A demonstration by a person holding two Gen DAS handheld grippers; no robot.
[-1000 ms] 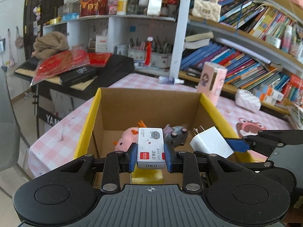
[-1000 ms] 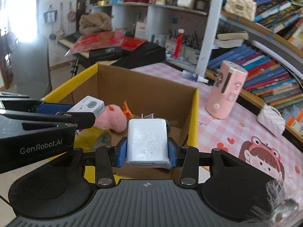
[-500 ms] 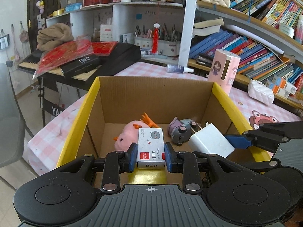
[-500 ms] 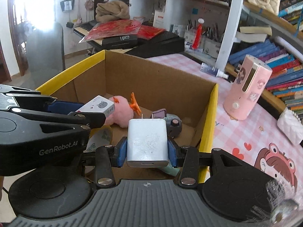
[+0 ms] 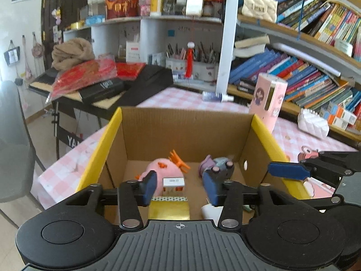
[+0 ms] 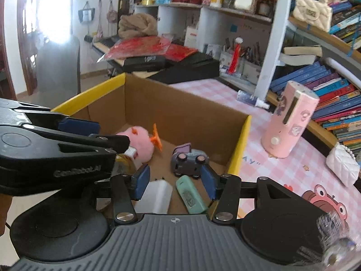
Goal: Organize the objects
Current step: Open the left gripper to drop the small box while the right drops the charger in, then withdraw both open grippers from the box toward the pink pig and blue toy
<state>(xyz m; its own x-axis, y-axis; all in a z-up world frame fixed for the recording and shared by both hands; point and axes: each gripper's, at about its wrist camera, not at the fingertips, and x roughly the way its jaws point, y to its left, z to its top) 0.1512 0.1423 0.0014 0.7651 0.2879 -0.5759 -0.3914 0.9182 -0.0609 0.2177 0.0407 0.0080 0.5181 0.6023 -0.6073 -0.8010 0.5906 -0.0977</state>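
A cardboard carton with yellow flaps holds a pink plush, a grey toy car and a green case. My left gripper hangs over the carton with its jaws opening; the small white staple box lies loose on the floor below, clear of both pads. My right gripper is also opening. The white charger rests on the carton floor beneath it, free of the pads. The left gripper shows at the left of the right wrist view.
A pink cylindrical device stands on the pink checked tablecloth right of the carton, with a white quilted purse beyond it. A spray bottle lies behind the carton. Bookshelves fill the back, a keyboard stand and grey chair the left.
Both grippers have opened. The staple box has dropped out of the left one and the charger out of the right one, both landing on the carton floor.
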